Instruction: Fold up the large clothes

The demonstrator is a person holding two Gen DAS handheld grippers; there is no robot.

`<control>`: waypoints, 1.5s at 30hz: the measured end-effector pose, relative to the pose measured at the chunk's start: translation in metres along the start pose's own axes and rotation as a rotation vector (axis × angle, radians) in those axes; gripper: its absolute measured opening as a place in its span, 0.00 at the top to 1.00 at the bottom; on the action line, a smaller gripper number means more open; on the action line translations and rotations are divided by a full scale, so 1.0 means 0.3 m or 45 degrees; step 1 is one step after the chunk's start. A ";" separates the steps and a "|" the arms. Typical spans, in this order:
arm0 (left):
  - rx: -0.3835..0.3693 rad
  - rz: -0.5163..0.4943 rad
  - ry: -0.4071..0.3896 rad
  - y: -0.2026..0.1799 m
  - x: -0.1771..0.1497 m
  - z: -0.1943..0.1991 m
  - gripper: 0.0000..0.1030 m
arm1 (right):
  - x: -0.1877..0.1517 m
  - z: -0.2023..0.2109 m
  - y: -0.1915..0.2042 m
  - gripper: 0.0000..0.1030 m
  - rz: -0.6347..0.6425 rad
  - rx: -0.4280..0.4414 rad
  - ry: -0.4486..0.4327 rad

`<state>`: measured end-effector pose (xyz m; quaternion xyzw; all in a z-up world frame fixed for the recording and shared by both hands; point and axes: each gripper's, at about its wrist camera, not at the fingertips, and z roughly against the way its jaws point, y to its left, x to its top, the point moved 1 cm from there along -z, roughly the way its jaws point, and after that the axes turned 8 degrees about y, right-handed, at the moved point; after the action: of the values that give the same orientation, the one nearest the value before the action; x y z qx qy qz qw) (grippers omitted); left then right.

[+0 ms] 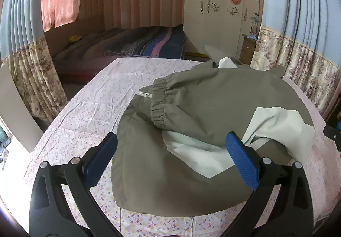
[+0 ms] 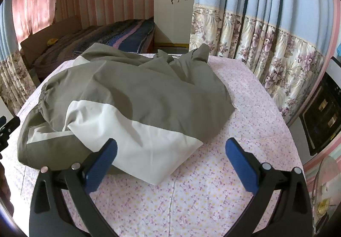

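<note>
An olive and white jacket lies in a loose heap on a table covered by a pink floral cloth. A sleeve with an elastic cuff lies across its top. My left gripper is open and empty, its fingers just above the jacket's near edge. In the right wrist view the jacket fills the table's middle, with a white panel at its near corner. My right gripper is open and empty, over that white corner and the floral cloth.
A bed with a striped blanket stands beyond the table. A white wardrobe is at the back. Blue floral curtains hang close on the right. A dark appliance stands at the far right. The other gripper shows at the left edge.
</note>
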<state>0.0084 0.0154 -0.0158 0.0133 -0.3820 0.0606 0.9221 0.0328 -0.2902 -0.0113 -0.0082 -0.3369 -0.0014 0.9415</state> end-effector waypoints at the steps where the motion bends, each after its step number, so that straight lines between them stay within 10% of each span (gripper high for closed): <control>1: -0.007 0.001 0.003 0.000 -0.001 -0.001 0.03 | 0.001 -0.001 -0.002 0.02 -0.004 0.004 0.000; 45: -0.160 -0.031 0.031 -0.023 -0.006 -0.015 0.03 | -0.013 -0.029 -0.019 0.02 0.004 -0.013 -0.005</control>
<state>0.0111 0.0086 -0.0202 -0.0406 -0.3736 0.0255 0.9263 0.0353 -0.2960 -0.0203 -0.0136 -0.3386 -0.0017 0.9408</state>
